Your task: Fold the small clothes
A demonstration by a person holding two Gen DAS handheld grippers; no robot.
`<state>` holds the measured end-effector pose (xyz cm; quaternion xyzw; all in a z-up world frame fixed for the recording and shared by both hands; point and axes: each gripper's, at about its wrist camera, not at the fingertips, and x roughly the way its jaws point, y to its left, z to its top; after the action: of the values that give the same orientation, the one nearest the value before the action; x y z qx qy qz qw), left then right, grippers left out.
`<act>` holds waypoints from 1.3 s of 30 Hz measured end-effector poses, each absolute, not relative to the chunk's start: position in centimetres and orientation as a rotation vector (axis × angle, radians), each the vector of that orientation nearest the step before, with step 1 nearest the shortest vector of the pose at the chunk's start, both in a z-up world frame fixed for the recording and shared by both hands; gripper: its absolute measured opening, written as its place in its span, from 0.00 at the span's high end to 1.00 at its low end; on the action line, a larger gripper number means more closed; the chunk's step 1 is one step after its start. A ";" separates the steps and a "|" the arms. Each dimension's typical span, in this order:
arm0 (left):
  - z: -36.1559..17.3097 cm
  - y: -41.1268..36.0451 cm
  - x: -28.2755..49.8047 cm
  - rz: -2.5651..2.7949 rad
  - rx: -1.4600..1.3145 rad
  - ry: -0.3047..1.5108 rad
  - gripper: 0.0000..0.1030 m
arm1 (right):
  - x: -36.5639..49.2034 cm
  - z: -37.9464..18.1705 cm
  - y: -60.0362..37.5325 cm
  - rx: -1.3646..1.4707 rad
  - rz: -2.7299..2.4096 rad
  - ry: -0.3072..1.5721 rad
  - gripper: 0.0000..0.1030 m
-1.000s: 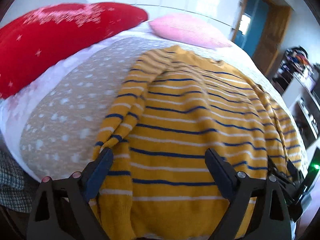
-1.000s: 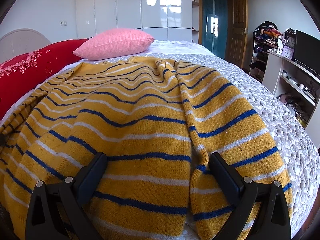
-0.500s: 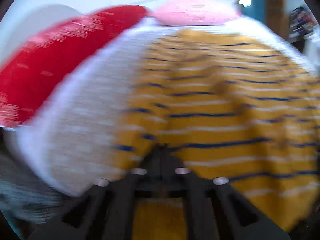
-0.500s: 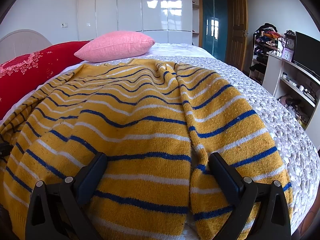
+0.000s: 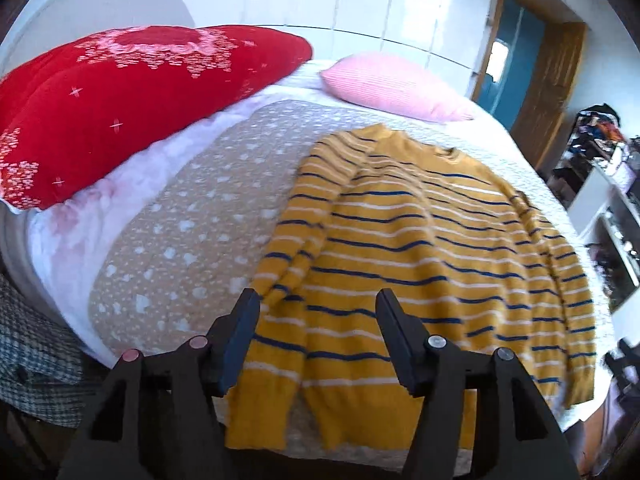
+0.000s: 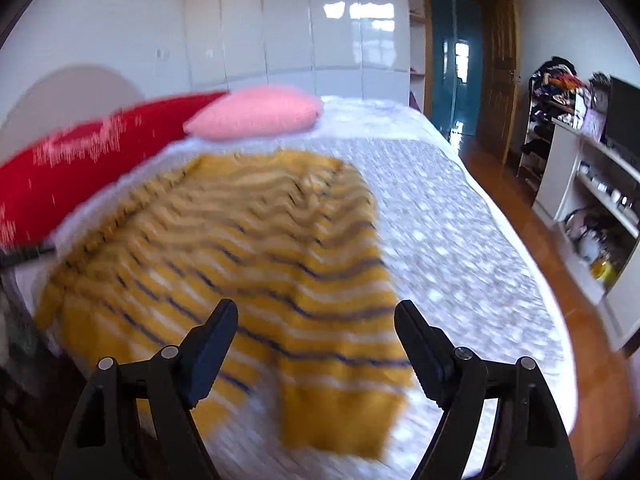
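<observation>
I've got the left gripper (image 5: 316, 322) w/ jaws spread and empty after its quick pinch half a sec ago, hanging above the mustard-yellow knit sweater with navy and white stripes (image 5: 404, 264), right gripper (image 6: 316, 332) likewise wide apart and pulled back higher than before, holding nothing. Sweater lies flat on the beige-and-white quilted bedspread (image 5: 192, 240), hem at the bed's near edge, sleeves along its sides, so I reckon smoothing's done and the first fold's next. Beyond it, toward the headboard edge, a pink ribbed pillow (image 5: 394, 88) and red embroidered cushion (image 5: 120, 108).
</observation>
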<state>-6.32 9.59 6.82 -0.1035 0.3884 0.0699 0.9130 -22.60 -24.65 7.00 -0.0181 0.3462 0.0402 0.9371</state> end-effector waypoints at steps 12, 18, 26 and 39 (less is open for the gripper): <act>5.7 6.4 -5.7 0.106 -0.171 0.866 0.42 | -19.9 2.3 -23.6 -0.185 0.167 0.865 0.88; 5.9 5.8 -5.4 0.094 -0.162 0.859 0.42 | -15.3 10.0 -31.3 -0.002 0.010 0.717 0.91; 5.8 7.0 -5.5 0.105 -0.190 0.861 0.41 | -6.4 8.6 -44.5 0.171 -0.481 0.877 0.82; 4.7 7.7 -6.0 0.092 -0.242 0.881 0.36 | -16.3 1.3 -28.1 0.473 0.291 0.991 0.50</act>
<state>-6.04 7.73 4.66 -0.1170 0.4253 0.0442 0.8964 -16.34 -28.14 1.30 0.2240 0.4691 0.1380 0.8430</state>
